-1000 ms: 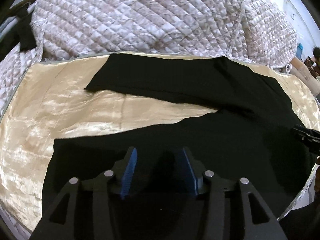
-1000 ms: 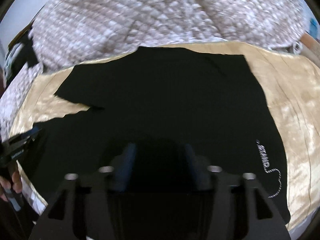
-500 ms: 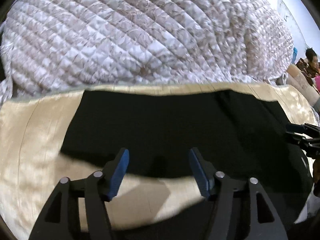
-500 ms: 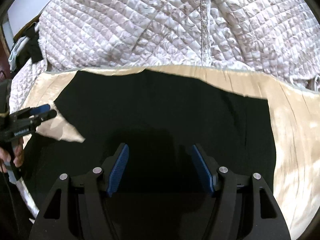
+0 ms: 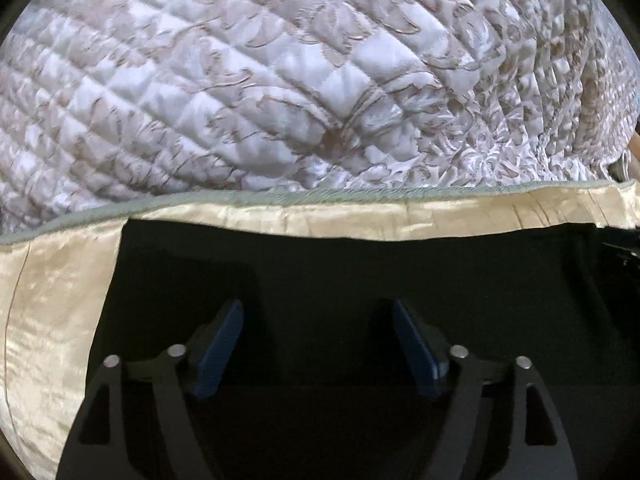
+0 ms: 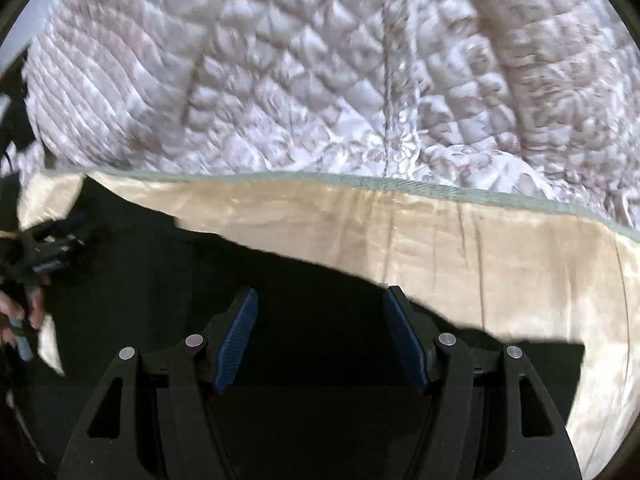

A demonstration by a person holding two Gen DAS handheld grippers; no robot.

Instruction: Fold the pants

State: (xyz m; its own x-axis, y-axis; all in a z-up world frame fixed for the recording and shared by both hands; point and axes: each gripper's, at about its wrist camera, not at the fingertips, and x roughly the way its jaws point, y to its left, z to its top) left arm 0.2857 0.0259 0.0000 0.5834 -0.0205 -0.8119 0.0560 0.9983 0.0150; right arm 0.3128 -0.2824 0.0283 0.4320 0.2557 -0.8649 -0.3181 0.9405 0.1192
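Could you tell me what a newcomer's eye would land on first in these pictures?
Probably the black pants spread low across a shiny cream sheet, with each open gripper, left and right, poised over the dark cloth. Behind them, a white quilt fills the whole upper half of both views.

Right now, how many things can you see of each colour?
Black: 3, the pants, the left gripper and the right gripper, both with jaws open.
Gold: 1, the satin sheet.
White-and-beige: 1, the quilt.
Total: 5.
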